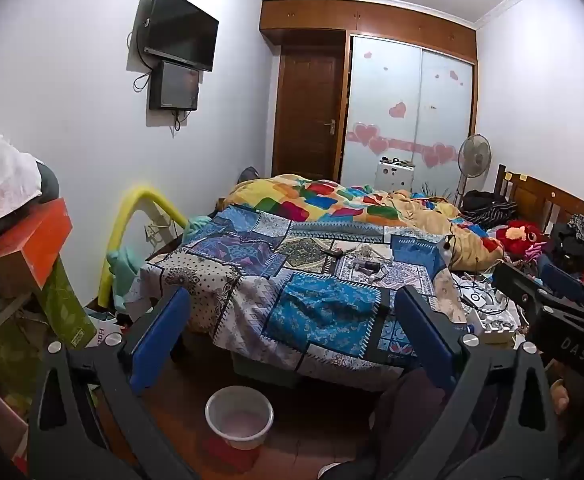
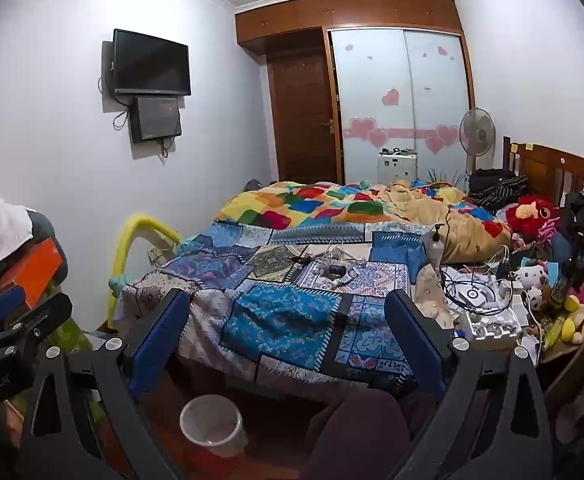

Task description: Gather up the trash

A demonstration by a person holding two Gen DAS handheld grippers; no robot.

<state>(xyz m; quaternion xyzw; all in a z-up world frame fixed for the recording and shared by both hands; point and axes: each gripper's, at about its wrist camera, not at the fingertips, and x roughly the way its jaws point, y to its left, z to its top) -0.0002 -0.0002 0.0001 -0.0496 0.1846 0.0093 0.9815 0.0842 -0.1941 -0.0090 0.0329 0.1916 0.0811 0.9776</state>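
The trash bin (image 1: 239,416), a small pail with a clear liner and a red base, sits on the wooden floor at the foot of the bed (image 1: 292,280), low between my left gripper's (image 1: 292,312) fingers and nearer the left one. From my right gripper (image 2: 288,316) the same bin (image 2: 210,424) lies below and just inside the left finger. I have both sets of fingers spread wide with nothing between the blue pads (image 1: 160,332). Beyond the fingertips of both grippers the patchwork bedspread (image 2: 284,320) fills the gap, and further out on it lie small loose items (image 2: 339,272), too small to name. Right of my right finger stands a white pump bottle (image 2: 435,248) beside a tangle of cables (image 2: 471,292). The other gripper shows at each view's outer edge.
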